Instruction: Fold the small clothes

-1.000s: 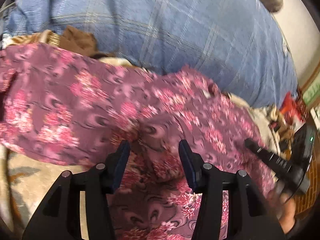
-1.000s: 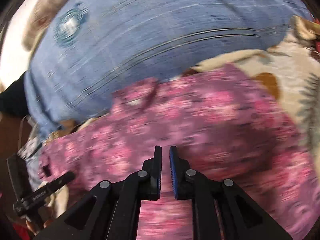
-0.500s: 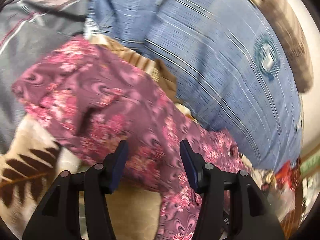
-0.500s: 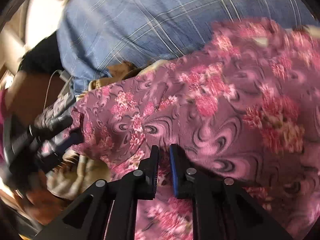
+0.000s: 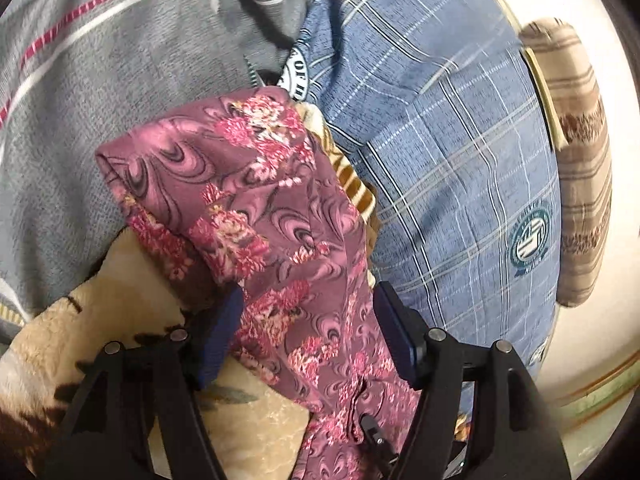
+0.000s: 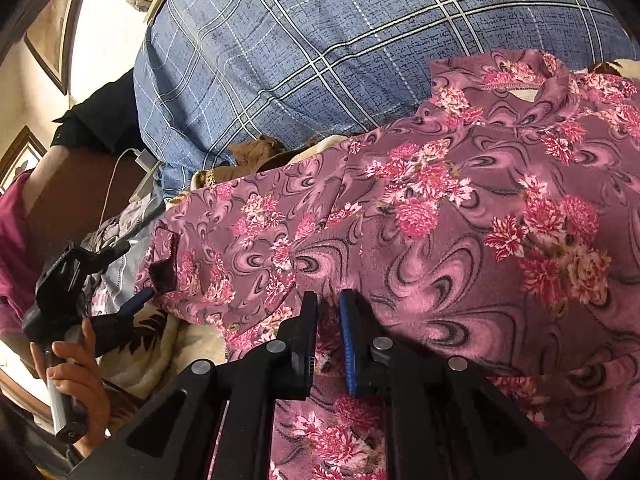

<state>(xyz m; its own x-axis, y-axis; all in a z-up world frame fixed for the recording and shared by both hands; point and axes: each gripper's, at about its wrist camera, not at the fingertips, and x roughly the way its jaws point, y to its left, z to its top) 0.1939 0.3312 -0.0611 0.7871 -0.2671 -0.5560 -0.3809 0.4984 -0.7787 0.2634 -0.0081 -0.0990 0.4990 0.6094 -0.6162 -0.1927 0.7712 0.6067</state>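
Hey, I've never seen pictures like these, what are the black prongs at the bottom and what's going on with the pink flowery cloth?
The prongs are the fingers of two hand-held grippers, each carrying a camera looking along them. One picture comes from the left gripper, one from the right gripper. A pink floral garment lies on a cream blanket, beside a blue checked pillow. The right gripper is shut on the garment. The left one has just been opening, with the sleeve between its fingers. A hand holds it in the right view.

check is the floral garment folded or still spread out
Partly folded: the floral garment has its sleeve doubled over, while its body lies spread across the bed.
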